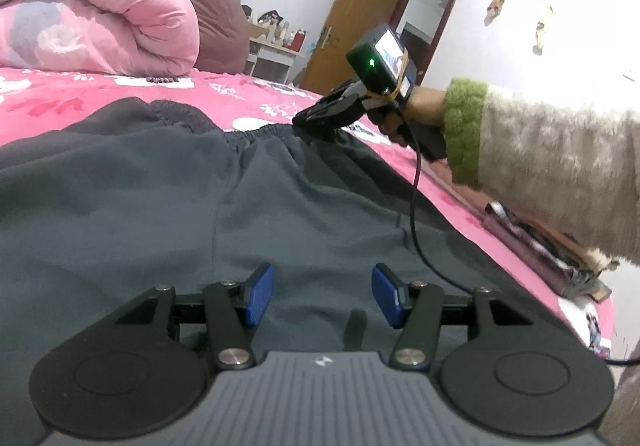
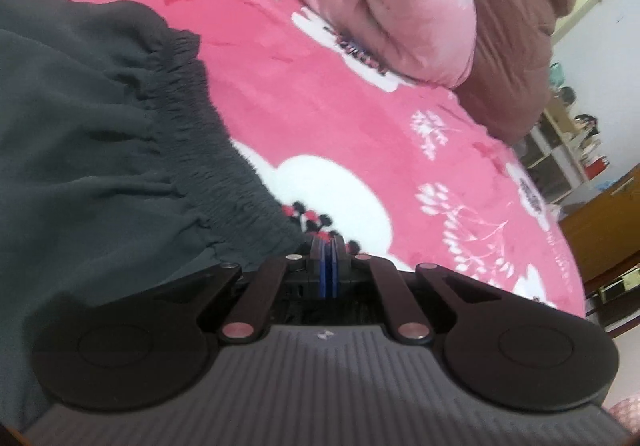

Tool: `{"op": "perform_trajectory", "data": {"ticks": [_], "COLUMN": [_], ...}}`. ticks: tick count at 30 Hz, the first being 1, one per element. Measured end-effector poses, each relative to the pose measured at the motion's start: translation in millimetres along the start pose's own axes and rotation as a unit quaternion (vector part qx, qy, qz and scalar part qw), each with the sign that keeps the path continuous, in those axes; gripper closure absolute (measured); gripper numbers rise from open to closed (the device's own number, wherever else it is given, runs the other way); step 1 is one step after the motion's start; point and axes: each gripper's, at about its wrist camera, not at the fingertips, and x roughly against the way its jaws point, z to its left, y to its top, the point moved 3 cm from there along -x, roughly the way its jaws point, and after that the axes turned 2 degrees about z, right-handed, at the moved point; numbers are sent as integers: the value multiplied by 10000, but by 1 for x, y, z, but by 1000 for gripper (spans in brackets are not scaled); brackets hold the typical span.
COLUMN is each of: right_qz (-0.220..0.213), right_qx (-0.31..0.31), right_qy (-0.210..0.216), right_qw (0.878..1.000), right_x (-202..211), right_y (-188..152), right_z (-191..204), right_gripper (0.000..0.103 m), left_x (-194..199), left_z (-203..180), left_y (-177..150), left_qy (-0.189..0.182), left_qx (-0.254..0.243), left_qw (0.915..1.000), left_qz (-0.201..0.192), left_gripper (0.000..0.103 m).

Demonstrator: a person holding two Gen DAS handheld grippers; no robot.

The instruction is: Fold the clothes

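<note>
Left gripper (image 1: pixel 322 294) open above grey trousers (image 1: pixel 160 186); right gripper (image 1: pixel 308 126) at waistband, bed's (image 1: pixel 260 102) right edge.

One garment: dark grey trousers (image 1: pixel 168 206) of soft, matte fabric, lying spread flat and unfolded. The gathered elastic waistband (image 2: pixel 208 150) is puckered and rumpled along the far edge. A centre seam runs down the front panel; shallow creases cross the cloth.
</note>
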Motion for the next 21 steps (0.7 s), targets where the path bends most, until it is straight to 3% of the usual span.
{"op": "perform_trajectory", "data": {"ticks": [13, 16, 18, 21], "right_qz": [207, -204, -660, -749], "right_qx": [-482, -801, -824, -553], "right_qy": [-818, -702, -288, 628], "right_qw": [9953, 9941, 9940, 9937], "right_x": [-55, -26, -1, 4], "right_y": [-28, -14, 0, 17], "right_z": [3, -3, -2, 15], "right_gripper": [103, 103, 101, 82], "left_x": [-6, -7, -7, -7], "left_z": [5, 9, 11, 12], "left_y": [-7, -8, -9, -9], "left_qy": [192, 115, 69, 22], "left_qx": [162, 227, 261, 295], "left_qw": [9997, 9997, 9996, 9996], "left_qz": [43, 12, 1, -32], "left_gripper": [47, 47, 46, 46]}}
